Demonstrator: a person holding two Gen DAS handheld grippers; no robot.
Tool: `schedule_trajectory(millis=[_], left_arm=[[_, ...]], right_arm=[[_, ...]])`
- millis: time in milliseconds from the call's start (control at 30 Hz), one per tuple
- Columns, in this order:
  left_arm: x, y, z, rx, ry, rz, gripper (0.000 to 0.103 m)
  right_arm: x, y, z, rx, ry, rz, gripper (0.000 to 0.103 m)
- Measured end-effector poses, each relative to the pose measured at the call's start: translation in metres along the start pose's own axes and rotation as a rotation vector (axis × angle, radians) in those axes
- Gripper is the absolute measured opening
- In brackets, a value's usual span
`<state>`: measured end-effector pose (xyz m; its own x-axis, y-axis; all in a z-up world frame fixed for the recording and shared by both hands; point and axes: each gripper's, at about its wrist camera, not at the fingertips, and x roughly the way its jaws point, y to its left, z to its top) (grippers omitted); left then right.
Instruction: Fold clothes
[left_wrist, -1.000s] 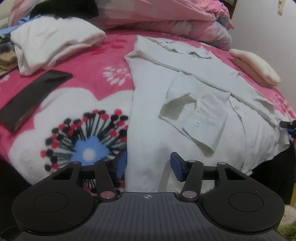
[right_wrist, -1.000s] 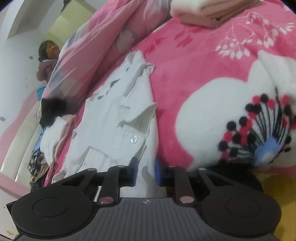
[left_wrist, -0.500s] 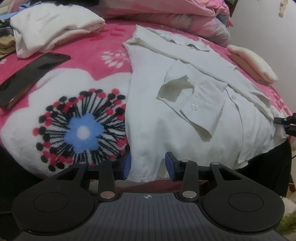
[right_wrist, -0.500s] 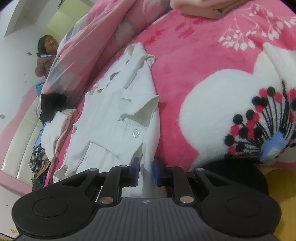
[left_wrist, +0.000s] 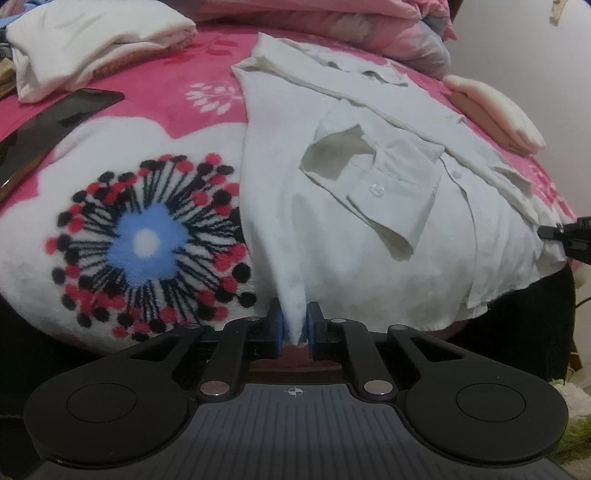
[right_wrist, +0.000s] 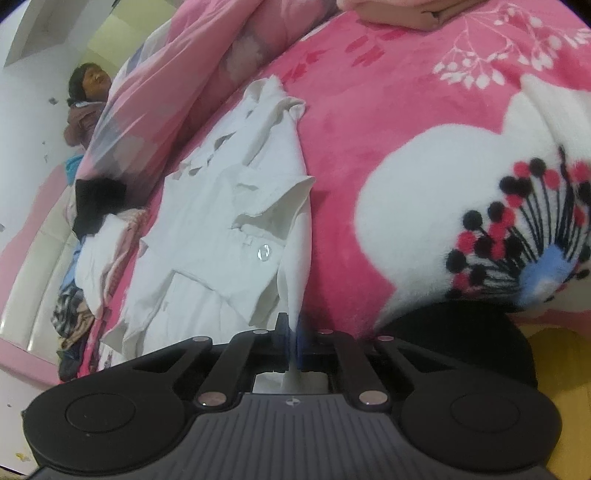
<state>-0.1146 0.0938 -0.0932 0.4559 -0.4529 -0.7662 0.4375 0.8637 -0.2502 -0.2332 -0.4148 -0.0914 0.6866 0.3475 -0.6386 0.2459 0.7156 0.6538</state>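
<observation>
Your white shirt (left_wrist: 332, 236) lies lengthwise on the pink blanket (left_wrist: 177, 103), collar toward the far edge, hem at the near edge. Your left gripper (left_wrist: 295, 326) and right gripper (right_wrist: 291, 341) are each pinched onto the hem; the pinched corners are hidden between the pads.

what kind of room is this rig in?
Most likely a home bedroom: a white button-up shirt lies on a bed's pink fleece flower-print blanket, with a bunched pink duvet and a padded headboard behind.
</observation>
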Motion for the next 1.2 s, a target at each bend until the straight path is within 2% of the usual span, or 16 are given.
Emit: schedule_trajectory(millis=[67, 167, 300, 500, 700, 967, 1200], left_arm=[[0.001, -0.001, 0.000, 0.011, 0.001, -0.006, 0.011], [-0.003, -0.005, 0.000, 0.029, -0.012, -0.024, 0.001], [-0.017, -0.012, 0.004, 0.039, -0.058, -0.113, 0.000], [-0.046, -0.007, 0.029, -0.036, -0.171, -0.255, 0.000], [-0.060, 0.001, 0.069, -0.070, -0.279, -0.326, 0.000], [-0.052, 0.013, 0.129, -0.051, -0.382, -0.323, 0.000], [-0.014, 0.033, 0.192, -0.083, -0.408, -0.286, 0.000]], right_arm=[[0.001, 0.000, -0.002, 0.007, 0.006, 0.006, 0.005], [0.001, 0.006, -0.008, -0.024, 0.012, 0.026, 0.003], [-0.013, 0.015, -0.006, -0.031, -0.031, 0.072, 0.001], [-0.034, 0.028, -0.002, -0.043, -0.096, 0.140, 0.001], [-0.041, 0.048, 0.024, -0.090, -0.144, 0.183, 0.001], [-0.017, 0.076, 0.078, -0.174, -0.151, 0.206, 0.001], [0.016, 0.096, 0.131, -0.228, -0.140, 0.224, 0.001]])
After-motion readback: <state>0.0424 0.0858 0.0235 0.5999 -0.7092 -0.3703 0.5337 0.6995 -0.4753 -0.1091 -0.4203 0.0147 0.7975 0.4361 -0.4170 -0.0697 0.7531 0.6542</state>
